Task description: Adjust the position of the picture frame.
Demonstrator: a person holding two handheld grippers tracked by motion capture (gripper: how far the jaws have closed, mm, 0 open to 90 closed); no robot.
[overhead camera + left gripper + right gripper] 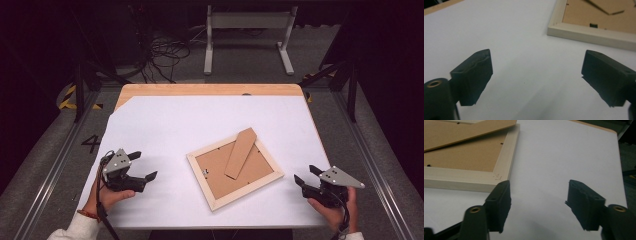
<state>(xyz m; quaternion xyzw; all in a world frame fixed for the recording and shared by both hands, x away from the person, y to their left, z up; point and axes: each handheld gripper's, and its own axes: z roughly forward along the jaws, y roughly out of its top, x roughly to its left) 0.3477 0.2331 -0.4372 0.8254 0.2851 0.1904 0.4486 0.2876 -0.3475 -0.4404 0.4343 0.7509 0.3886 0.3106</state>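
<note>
A pale wooden picture frame (235, 172) lies face down in the middle of the white table, its brown backing up and a brown stand flap (241, 152) lying across it. My left gripper (142, 165) rests at the table's left, open and empty, well short of the frame (589, 31). At the table's right edge my right gripper (306, 175) is open and empty too, just beyond the frame's right corner (501, 173). Nothing lies between the jaws in the left gripper view (536, 66) or the right gripper view (539, 192).
The white sheet (190, 125) covers a wooden tabletop whose far strip (210, 89) is bare. A metal rail frame (55, 165) runs along both sides of the table. Cables (160, 55) and a white stand (247, 35) sit on the floor beyond.
</note>
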